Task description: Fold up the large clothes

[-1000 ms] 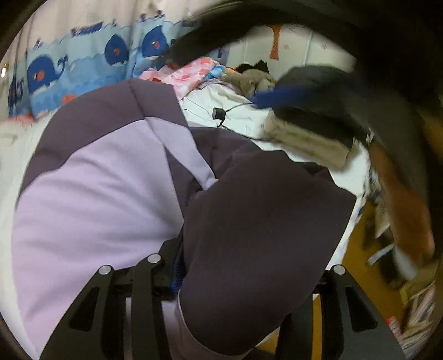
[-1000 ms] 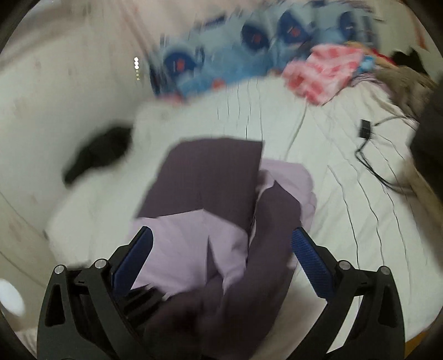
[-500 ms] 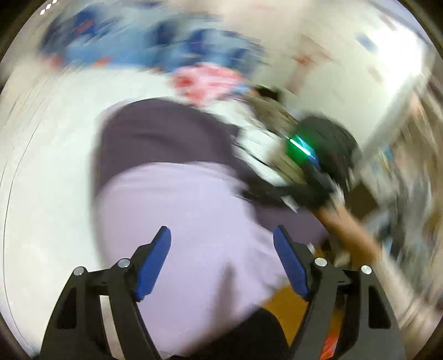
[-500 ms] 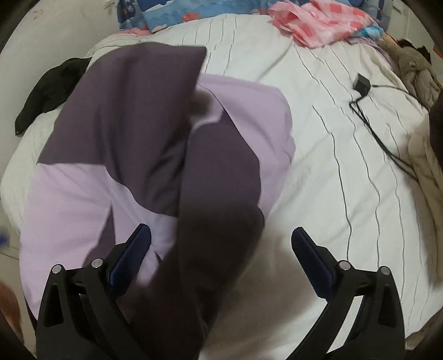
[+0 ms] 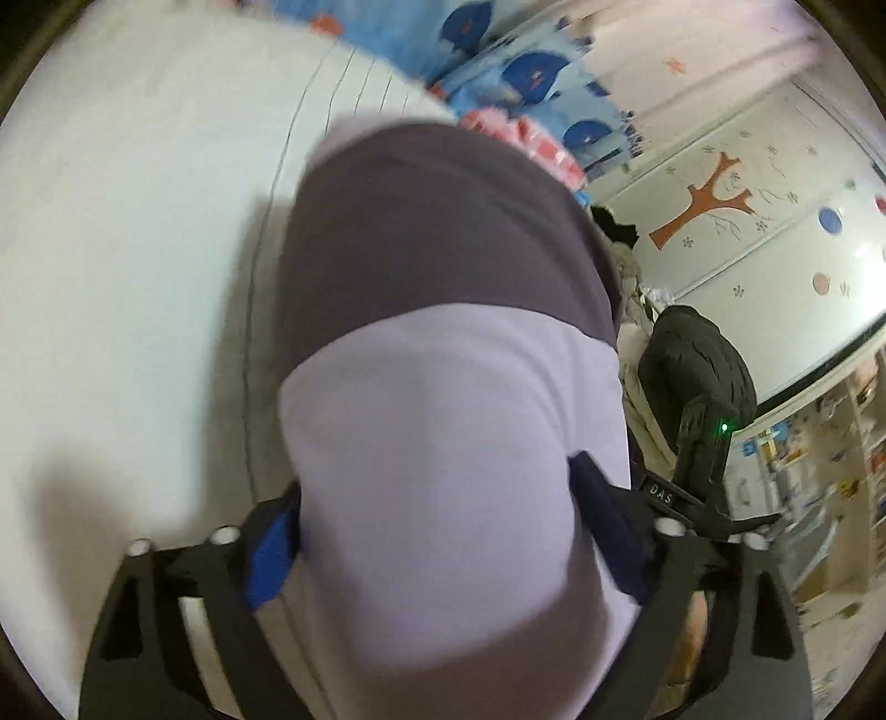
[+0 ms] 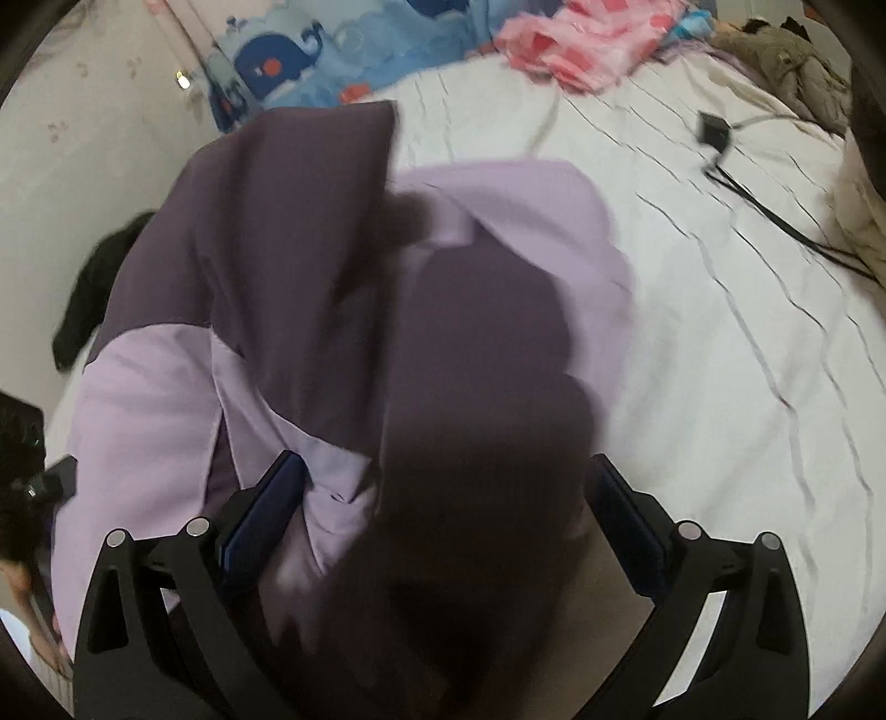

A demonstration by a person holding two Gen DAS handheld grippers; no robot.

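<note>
A large two-tone garment, light lilac with dark purple panels, lies on a white bed. In the left wrist view it fills the middle, lilac near, dark purple far. My left gripper is open, its blue pads on either side of the lilac cloth. In the right wrist view the garment lies crumpled, with a dark purple sleeve or fold running between the fingers. My right gripper is open wide over that fold.
A blue whale-print cloth and a pink checked cloth lie at the bed's far end. A black charger and cable lie on the sheet at right. A black garment lies at the left edge. A dark jacket is beside the bed.
My left gripper let go of the dark purple fold, opened and now straddles the lilac part. My right gripper has come down closer over the garment, still open.
</note>
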